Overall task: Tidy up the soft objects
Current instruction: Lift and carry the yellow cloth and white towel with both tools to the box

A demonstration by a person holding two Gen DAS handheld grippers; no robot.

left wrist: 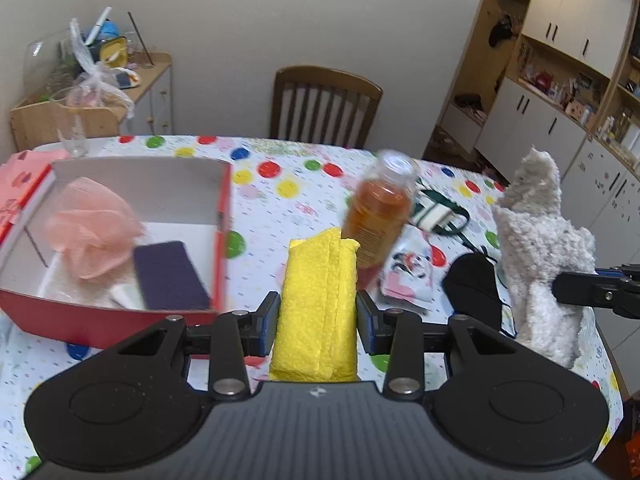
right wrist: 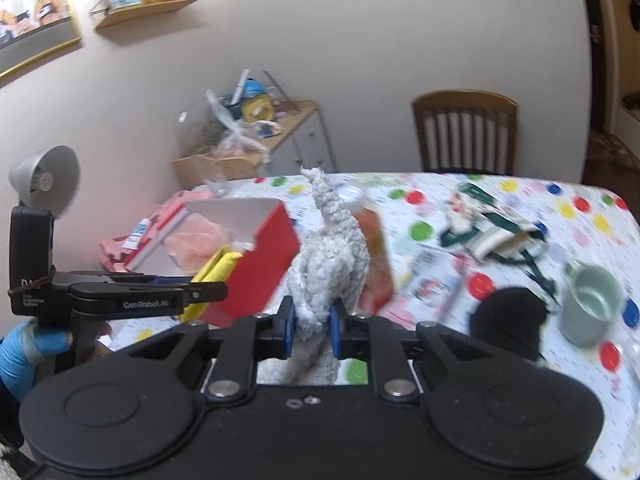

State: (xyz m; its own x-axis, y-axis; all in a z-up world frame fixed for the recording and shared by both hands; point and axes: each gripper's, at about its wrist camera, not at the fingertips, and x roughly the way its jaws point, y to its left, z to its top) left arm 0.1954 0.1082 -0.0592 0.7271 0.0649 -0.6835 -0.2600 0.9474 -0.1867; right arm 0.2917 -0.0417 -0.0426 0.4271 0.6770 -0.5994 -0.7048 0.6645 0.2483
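Right gripper [right wrist: 312, 330] is pinching a fluffy white cloth [right wrist: 330, 256] upright over the table [right wrist: 520, 200], while left gripper [right wrist: 208, 290] is holding a yellow cloth [right wrist: 218, 268] beside the red box [right wrist: 260, 264].

"GenRobot.AI" on the left claw [right wrist: 208, 280]

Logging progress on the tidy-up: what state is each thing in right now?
Left gripper: shut on yellow cloth, folded, lifted.
Right gripper: shut on white fluffy cloth, lifted.
Red box: open, holding pink mesh sponge and purple pad.
Bottle: tilted, blurred.
Mug: upright, looks empty.
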